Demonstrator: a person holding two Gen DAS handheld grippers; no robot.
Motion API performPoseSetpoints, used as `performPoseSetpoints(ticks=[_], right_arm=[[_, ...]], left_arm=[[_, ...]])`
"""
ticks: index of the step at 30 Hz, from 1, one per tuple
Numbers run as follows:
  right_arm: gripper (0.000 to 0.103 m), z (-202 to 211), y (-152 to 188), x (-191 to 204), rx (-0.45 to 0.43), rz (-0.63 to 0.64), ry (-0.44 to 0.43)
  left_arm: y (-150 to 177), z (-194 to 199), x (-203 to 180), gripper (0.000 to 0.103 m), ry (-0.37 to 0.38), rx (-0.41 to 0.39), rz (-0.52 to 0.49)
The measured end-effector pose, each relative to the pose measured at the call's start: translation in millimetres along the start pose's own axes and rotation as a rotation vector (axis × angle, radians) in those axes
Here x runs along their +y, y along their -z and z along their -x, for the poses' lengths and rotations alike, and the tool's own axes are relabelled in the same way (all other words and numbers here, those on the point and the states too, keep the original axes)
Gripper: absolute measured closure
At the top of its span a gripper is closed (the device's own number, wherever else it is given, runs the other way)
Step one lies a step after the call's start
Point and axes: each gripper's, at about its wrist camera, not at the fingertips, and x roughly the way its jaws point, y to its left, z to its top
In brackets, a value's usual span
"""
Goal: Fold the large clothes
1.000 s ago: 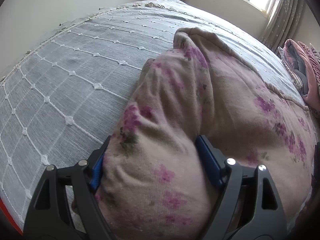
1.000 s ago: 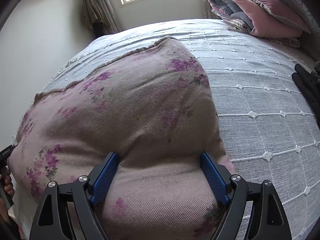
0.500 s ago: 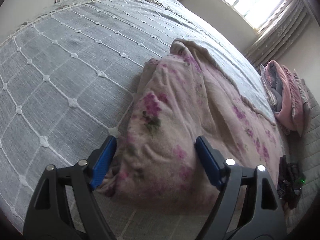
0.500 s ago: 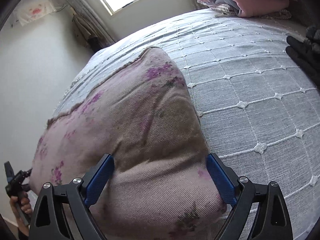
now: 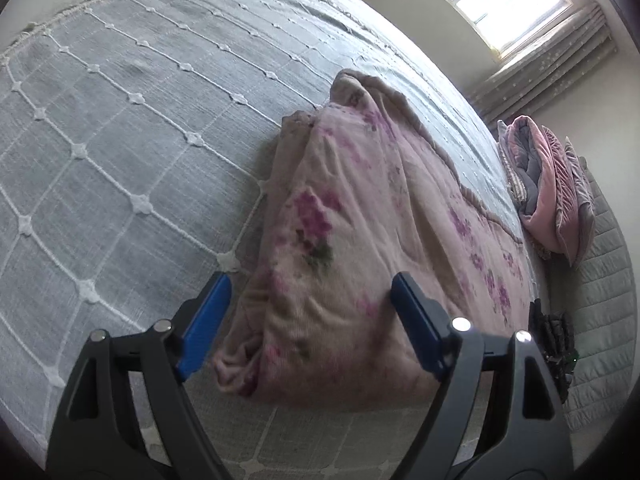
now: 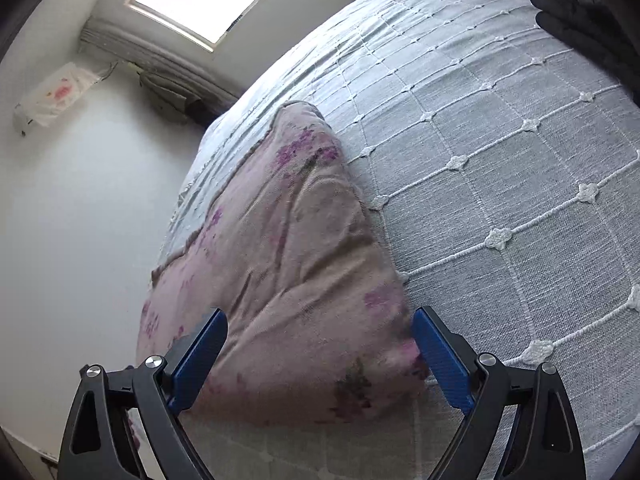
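A large pink-beige cloth with purple flowers (image 5: 360, 208) lies folded into a thick long bundle on the grey bedspread (image 5: 120, 120). My left gripper (image 5: 310, 284) hovers over the bundle's near left end, open, with its blue pads clear of the fabric. The right wrist view shows the bundle's other end (image 6: 288, 260), with a rounded corner toward me. My right gripper (image 6: 320, 316) stands open above that end, and the cloth sits beneath the gap without touching the pads.
A folded pink and grey quilt (image 5: 548, 184) lies at the far side of the bed near the window (image 5: 512, 0). A black item (image 5: 554, 340) rests by the bed's right edge. The pale wall (image 6: 80, 220) runs close along the bed's left side.
Both grippers have let go of the cloth and drawn back from it. The bundle now lies flat on the bed, and both views have rolled. The right jaws stand slightly wider.
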Motion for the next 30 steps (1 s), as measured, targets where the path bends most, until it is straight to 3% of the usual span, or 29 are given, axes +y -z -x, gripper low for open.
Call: performPoseSetpoints(ticks=[2, 5, 7, 9, 13, 15, 16, 19, 21, 23, 30], right_arm=[[0.008, -10, -10, -3, 0.016, 0.001, 0.025], [0.008, -35, -26, -14, 0.069, -0.048, -0.055], [0.007, -49, -30, -16, 0.077, -0.049, -0.054], [0.006, -57, -34, -2, 0.088, 0.024, -0.009], [0.006, -63, -29, 18, 0.083, 0.111, 0.062], [0.025, -68, -23, 27, 0.102, 0.117, -0.009], [0.026, -71, -21, 32, 0.102, 0.118, 0.0], [0.034, -70, -12, 57, 0.054, 0.236, 0.126], [0.047, -65, -10, 66, 0.035, 0.263, 0.16], [0.053, -62, -7, 73, 0.017, 0.295, 0.194], [0.056, -62, -4, 77, 0.001, 0.337, 0.237]], left_arm=[[-13, -18, -7, 0.02, 0.018, 0.075, -0.036], [-26, -44, -23, 0.02, 0.021, 0.157, -0.091], [-33, -61, -31, 0.012, -0.006, 0.19, -0.1], [-37, -68, -35, 0.007, -0.013, 0.197, -0.102], [-37, -73, -42, 0.006, -0.027, 0.164, -0.111], [-34, -73, -45, 0.009, -0.042, 0.145, -0.11], [-34, -72, -47, 0.01, -0.051, 0.138, -0.113], [-31, -69, -53, 0.022, -0.075, 0.116, -0.128], [-32, -68, -54, 0.03, -0.082, 0.107, -0.131], [-33, -68, -54, 0.032, -0.09, 0.1, -0.132], [-33, -74, -56, 0.027, -0.087, 0.091, -0.115]])
